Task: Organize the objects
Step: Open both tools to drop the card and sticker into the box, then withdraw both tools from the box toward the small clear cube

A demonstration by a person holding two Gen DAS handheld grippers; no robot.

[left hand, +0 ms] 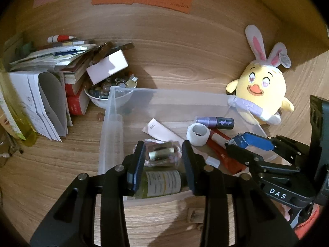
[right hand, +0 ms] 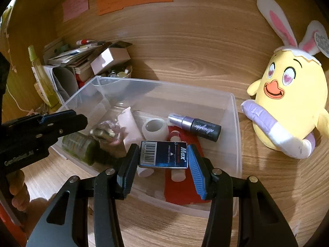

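Observation:
A clear plastic bin [left hand: 115, 103] [right hand: 236, 123] stands on the wooden desk. It holds a green bottle [left hand: 160, 183] [right hand: 80, 146], a white tape roll [left hand: 197, 134] [right hand: 155, 127], a purple spray bottle [left hand: 216, 122] [right hand: 195, 126], a pink tube [left hand: 160, 131] [right hand: 128, 123] and a red packet [left hand: 222, 154] [right hand: 185, 187]. My left gripper [left hand: 163, 156] is shut on a small pink perfume bottle with a gold cap [left hand: 162, 154] [right hand: 107, 132] over the bin. My right gripper [right hand: 163, 157] is shut on a blue Max box [right hand: 163, 154] [left hand: 253, 143] above the bin.
A yellow plush chick with bunny ears [left hand: 261, 86] [right hand: 292, 103] sits right of the bin. Books and papers [left hand: 51, 76], a white box [left hand: 107, 66] and a bowl of trinkets [left hand: 109, 94] crowd the back left. A yellow-green bottle [left hand: 18, 115] stands far left.

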